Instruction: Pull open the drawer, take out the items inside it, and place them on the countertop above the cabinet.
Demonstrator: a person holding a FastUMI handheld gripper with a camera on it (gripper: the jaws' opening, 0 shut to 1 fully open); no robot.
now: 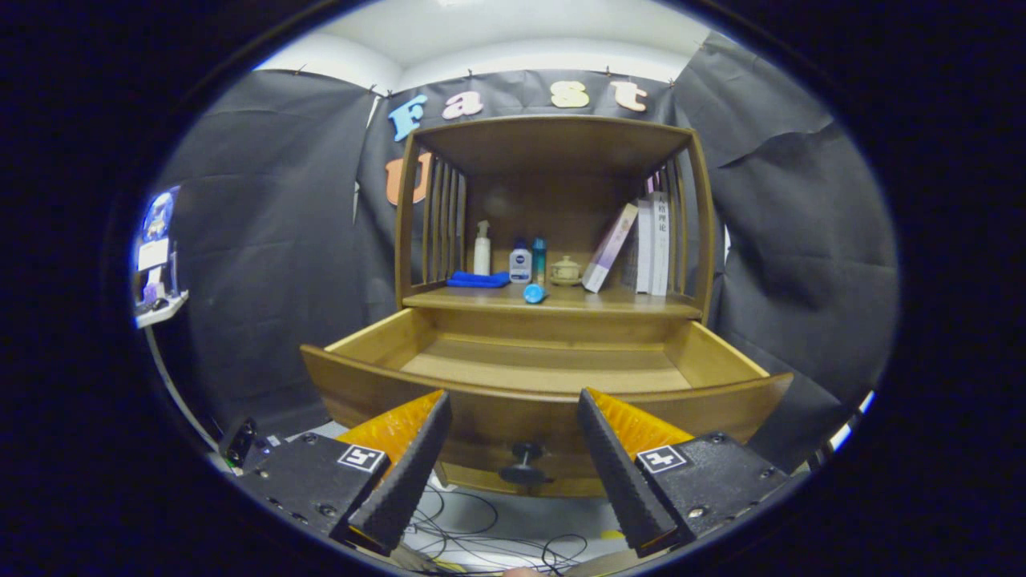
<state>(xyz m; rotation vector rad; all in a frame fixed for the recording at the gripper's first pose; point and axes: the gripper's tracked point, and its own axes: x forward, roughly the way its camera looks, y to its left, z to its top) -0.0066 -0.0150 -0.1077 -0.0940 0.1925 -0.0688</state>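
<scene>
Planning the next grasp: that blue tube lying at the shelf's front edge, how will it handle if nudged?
The blue tube lies on its side at the countertop lip, so it probably rolls off if pushed. It looks small, likely light. The open gripper is well short of it.

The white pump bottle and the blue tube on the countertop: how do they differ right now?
The pump bottle stands upright at the back, beside the blue cloth; the blue tube lies on its side at the countertop's front edge. The pump bottle is white and taller, the tube blue and short. Both sit above the open drawer, beyond the open gripper, whose fingers hold nothing.
</scene>
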